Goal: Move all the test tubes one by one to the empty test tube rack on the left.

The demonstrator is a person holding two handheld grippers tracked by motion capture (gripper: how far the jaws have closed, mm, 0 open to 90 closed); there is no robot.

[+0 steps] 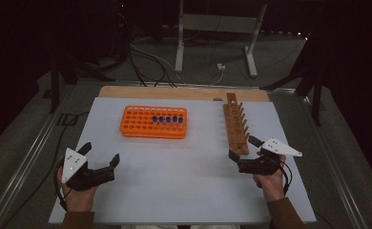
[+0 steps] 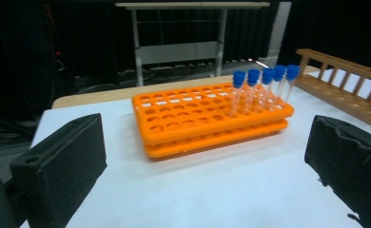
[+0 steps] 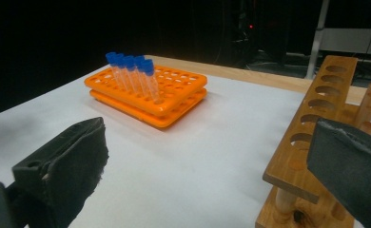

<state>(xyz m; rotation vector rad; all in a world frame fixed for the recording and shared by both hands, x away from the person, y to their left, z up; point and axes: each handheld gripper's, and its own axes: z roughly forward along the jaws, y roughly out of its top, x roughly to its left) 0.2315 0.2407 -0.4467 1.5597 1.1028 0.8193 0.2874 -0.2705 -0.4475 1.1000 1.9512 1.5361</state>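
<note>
From the high view I see my left claw [image 1: 99, 153] wide open and empty near the bench's [image 1: 174, 191] front left, the orange plastic tube rack [image 1: 153, 122] well ahead of it; my right claw [image 1: 244, 148] gapes empty beside the wooden peg rack's [image 1: 235, 125] near end. Left gripper view: the orange plastic tube rack [image 2: 207, 116] with five blue-capped clear tubes [image 2: 264, 88] sits beyond the parted jaws. Right gripper view: the wooden peg rack [image 3: 312, 128] is just beside the right jaw.
</note>
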